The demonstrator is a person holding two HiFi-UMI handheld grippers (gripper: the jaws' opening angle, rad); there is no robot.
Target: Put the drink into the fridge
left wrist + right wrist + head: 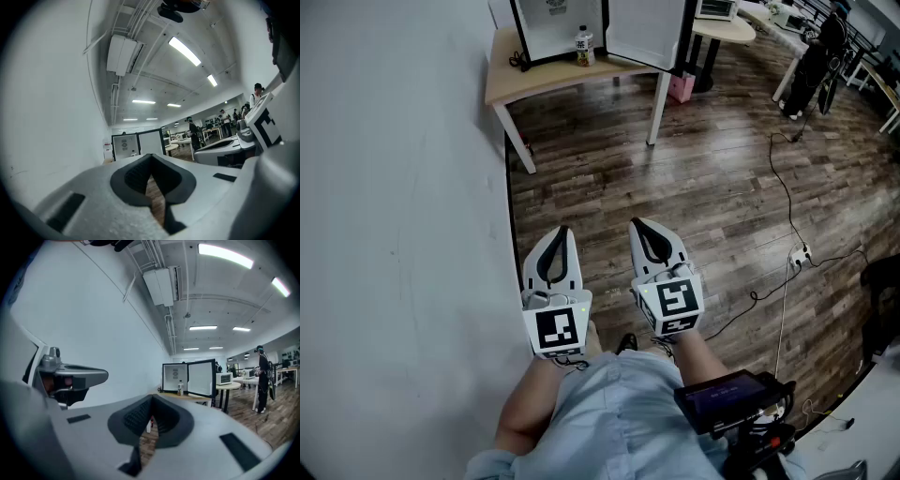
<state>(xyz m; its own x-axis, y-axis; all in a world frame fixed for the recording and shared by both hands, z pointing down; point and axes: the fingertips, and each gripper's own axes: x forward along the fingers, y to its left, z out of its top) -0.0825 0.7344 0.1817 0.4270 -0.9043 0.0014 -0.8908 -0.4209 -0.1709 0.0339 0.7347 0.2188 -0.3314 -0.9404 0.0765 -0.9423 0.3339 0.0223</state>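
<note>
Head view: both tools are held low by the body, well apart from the table (553, 77) at the far end by the wall. The fridge (558, 28) sits on it with its door (645, 33) swung open. The drink bottle (584, 45) stands upright on the tabletop just in front of the open compartment, not inside. Left gripper (562, 236) and right gripper (641, 230) are both pinched together and empty. Left gripper view: jaws together, nothing between them, fridge small in the distance. Right gripper view: same, closed on nothing, with bottle and open fridge ahead, slightly right of the jaw line. My read: this is the approach step. Walk up and keep clear of the cable (783, 187) on the floor to the right. Spread the jaws before arriving, come in level at the bottle's mid-body and keep it upright. Don't clip the door.
</note>
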